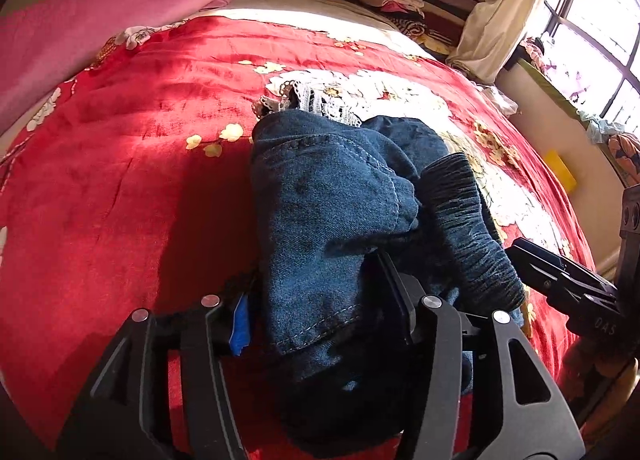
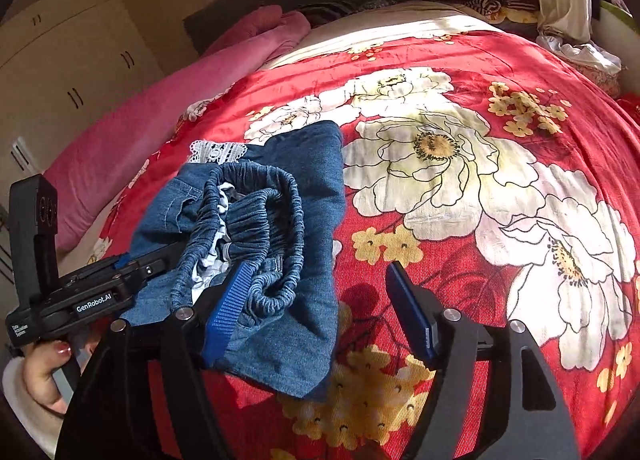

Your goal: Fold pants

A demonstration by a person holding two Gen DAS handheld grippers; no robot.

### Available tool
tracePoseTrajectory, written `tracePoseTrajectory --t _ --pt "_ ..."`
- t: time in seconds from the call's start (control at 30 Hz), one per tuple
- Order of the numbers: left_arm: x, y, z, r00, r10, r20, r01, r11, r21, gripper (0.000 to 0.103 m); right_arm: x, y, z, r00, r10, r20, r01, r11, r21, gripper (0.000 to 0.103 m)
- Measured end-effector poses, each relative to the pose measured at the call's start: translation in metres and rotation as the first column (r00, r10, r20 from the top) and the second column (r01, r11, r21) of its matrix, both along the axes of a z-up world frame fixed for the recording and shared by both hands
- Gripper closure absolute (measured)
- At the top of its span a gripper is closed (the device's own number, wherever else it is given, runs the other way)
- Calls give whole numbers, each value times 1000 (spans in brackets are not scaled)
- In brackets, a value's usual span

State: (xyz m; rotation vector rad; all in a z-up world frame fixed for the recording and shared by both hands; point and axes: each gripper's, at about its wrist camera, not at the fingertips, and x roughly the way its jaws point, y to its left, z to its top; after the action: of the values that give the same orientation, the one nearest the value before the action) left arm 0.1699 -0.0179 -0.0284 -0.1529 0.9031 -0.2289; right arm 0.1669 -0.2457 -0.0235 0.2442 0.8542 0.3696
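The folded pants [image 1: 332,195] lie between the parted fingers of the left gripper [image 1: 320,320], their near end lost in shadow. The right gripper [image 2: 320,308] gapes, its 2 pads around only the pants' right edge; open red bedspread [image 2: 500,59] beyond.

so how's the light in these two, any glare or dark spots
Left wrist view: window blown out, jeans dark between the left gripper fingers. Right wrist view: sunlit bedspread sharp, waistband well lit; edges bend in both.
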Motion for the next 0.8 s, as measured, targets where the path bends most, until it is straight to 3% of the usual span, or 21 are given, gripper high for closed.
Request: tracePoseTrajectory --t 0.57,0.8 --pt "-7 2 9 1000 16 6 -16 1000 3 44 -17 -2 16 999 -8 37 8 1000 -18 13" --pt "-12 3 17 1000 22 19 -22 1000 2 34 -21 -2 21 998 -13 56 15 999 -37 10"
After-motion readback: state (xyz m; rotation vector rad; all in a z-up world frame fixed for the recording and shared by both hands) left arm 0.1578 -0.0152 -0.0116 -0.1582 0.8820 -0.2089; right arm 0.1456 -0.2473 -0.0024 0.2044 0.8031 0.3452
